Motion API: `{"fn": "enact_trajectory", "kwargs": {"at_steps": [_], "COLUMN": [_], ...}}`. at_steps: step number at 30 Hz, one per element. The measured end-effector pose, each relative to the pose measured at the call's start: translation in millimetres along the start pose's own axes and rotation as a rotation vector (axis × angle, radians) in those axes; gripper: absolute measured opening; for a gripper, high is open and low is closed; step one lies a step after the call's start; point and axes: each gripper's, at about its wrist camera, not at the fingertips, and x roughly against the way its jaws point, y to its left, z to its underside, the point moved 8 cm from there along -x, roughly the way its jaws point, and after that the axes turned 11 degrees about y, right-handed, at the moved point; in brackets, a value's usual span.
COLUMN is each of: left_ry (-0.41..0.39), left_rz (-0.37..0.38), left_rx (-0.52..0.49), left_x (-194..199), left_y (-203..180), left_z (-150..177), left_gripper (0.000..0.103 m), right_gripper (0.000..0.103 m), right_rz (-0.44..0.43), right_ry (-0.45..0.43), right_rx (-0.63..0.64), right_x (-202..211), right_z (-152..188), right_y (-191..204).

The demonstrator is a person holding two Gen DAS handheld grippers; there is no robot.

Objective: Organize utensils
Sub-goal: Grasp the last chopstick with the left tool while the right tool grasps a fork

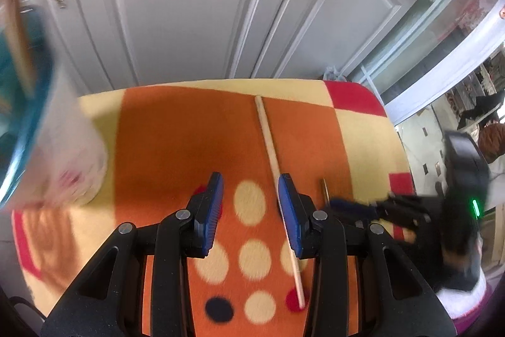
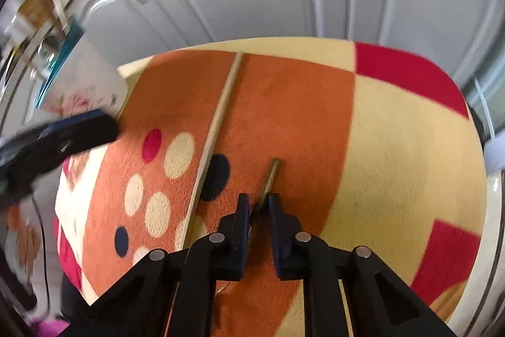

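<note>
Left wrist view: the left gripper (image 1: 251, 191) is held with its jaws apart and empty above a fleecy orange, cream and red blanket (image 1: 176, 128). A long, slim wooden stick (image 1: 268, 144) is seen running from far to near, passing just beside and behind the right-hand blue ribbed pad. A blurred white container with a teal rim (image 1: 38, 122) stands at the left. The right gripper (image 1: 350, 206) is glimpsed low at the right edge, by a thin metal handle (image 1: 325, 188).

Right wrist view: the right gripper (image 2: 258, 201) is nearly closed around the thin, dull-metal utensil handle (image 2: 272, 176), which lies flat on the blanket, right of the stick. Firm pad contact cannot be confirmed. The narrow, smooth handle could be pivoted or dropped if lifted off-centre, and soft pile could be pinched with it.
</note>
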Motion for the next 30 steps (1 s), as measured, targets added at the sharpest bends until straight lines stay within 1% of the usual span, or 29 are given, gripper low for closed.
{"fn": "enact_trajectory", "kwargs": {"at_steps": [2,3,6,10,11,12,13,14,15,16,17,20,23,24,26,28,30], "left_ry": [0.006,0.009,0.015,0.038,0.050,0.058,0.036,0.037,0.035,0.029,0.028,0.032,0.019,0.009,-0.019,-0.045,-0.072], "left_rz": [0.007,0.009,0.001,-0.033,-0.044,-0.050,-0.062,-0.080,-0.090,-0.102,-0.102,-0.064,-0.047,-0.038,-0.016,-0.002,0.011], "left_rx": [0.004,0.003,-0.005,0.001,0.001,0.002,-0.008,-0.018,-0.023,-0.028,-0.034,-0.021,-0.003,0.000,0.014,0.023,0.021], "left_x": [-10,-16,-33,-54,-59,-63,-62,-63,-63,-62,-63,-57,-40,-34,-12,5,26], "left_y": [-3,-6,-13,-17,-17,-16,-17,-18,-18,-18,-17,-10,-1,1,9,15,21], "left_z": [-12,-19,-38,-54,-56,-58,-61,-62,-63,-64,-63,-57,-45,-42,-31,-23,-13], "left_gripper": [0.035,0.035,0.035,0.035,0.035,0.035,0.034,0.027,0.022,0.010,0.008,0.006,0.005,0.005,0.005,0.005,0.005], "right_gripper": [0.011,0.011,0.011,0.012,0.013,0.017,0.020,0.024,0.025,0.025,0.025,0.025,0.011,0.010,0.009,0.009,0.007], "right_rz": [0.012,0.014,0.026,-0.034,-0.045,-0.059,-0.074,-0.090,-0.091,-0.079,-0.062,-0.025,0.007,0.011,-0.006,-0.006,-0.033], "right_ry": [0.021,0.026,0.026,0.032,0.030,0.028,0.025,0.022,0.019,0.015,0.009,-0.013,-0.012,-0.004,0.001,-0.017,-0.042], "right_rx": [0.052,0.058,0.021,-0.027,-0.038,-0.050,-0.062,-0.073,-0.077,-0.074,-0.065,-0.031,-0.002,0.008,0.019,0.037,0.047], "right_x": [-1,0,7,7,7,7,7,7,7,6,5,5,3,3,7,18,30], "right_z": [5,7,10,13,13,12,12,10,9,7,7,9,9,9,8,7,8], "right_y": [-1,-4,-23,-35,-36,-36,-36,-36,-36,-33,-31,-23,-21,-18,-13,-5,1]}}
